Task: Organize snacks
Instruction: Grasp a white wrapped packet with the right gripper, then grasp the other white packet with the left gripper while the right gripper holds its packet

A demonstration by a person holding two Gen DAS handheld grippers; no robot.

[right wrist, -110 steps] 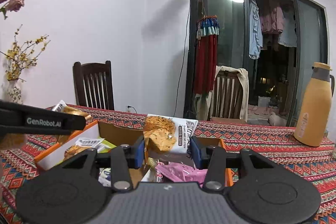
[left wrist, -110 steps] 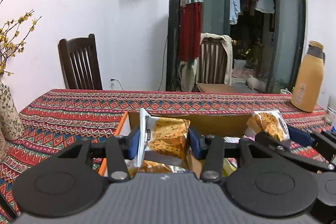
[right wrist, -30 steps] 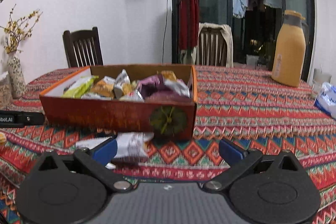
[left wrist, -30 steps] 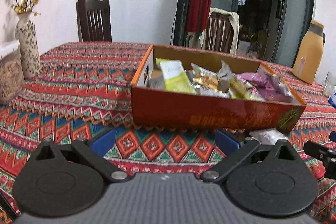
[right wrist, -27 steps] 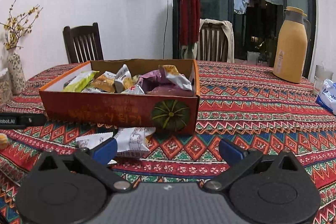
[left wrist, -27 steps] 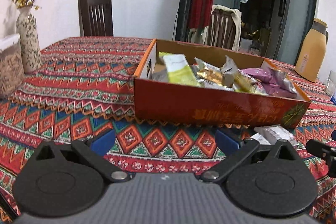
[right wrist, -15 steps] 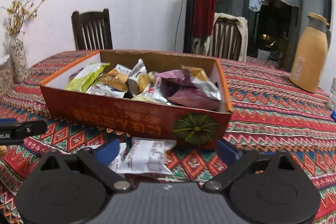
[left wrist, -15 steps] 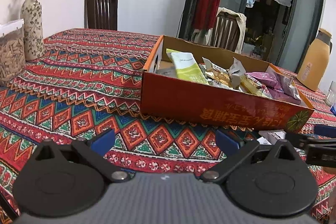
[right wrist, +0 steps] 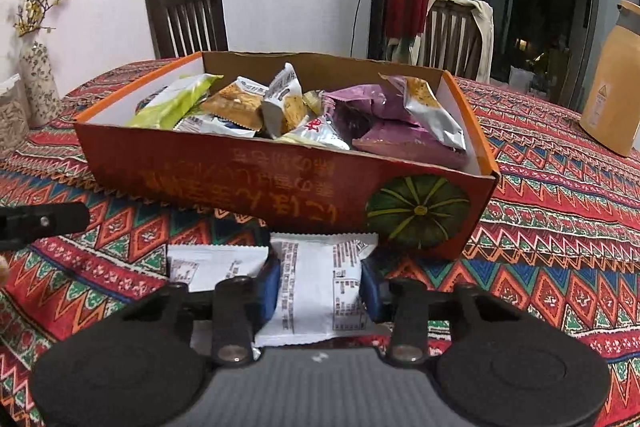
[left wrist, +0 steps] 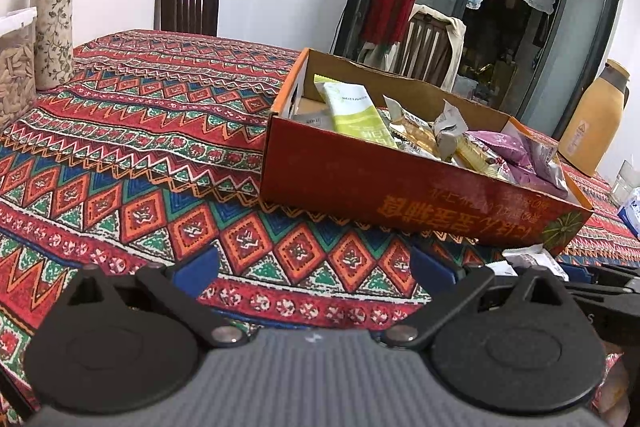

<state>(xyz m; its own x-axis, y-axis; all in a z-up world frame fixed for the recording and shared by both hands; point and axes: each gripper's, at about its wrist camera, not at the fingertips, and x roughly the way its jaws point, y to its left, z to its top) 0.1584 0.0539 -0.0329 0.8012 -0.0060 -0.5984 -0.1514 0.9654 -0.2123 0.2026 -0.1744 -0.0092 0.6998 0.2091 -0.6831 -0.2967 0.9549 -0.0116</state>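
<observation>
An orange cardboard box (right wrist: pixel 224 171) full of snack packets stands on the patterned tablecloth; it also shows in the left wrist view (left wrist: pixel 360 187). My right gripper (right wrist: pixel 318 285) is shut on a white snack packet (right wrist: pixel 320 291) that lies on the cloth just in front of the box. A second white packet (right wrist: pixel 212 265) lies beside it on the left. My left gripper (left wrist: pixel 314 267) is open and empty over bare cloth, in front of the box's left end. The white packets (left wrist: pixel 532 263) show at its right.
A patterned vase (left wrist: pixel 52 31) and a jar of seeds (left wrist: pixel 14 67) stand at the left. A tan thermos (right wrist: pixel 612 83) stands at the far right. Wooden chairs (right wrist: pixel 186 19) stand behind the table. The left gripper's arm (right wrist: pixel 40 223) shows at the left of the right wrist view.
My right gripper moved down and forward to the white packet and its jaws closed on it. My left gripper stayed open and shifted slightly left in front of the box.
</observation>
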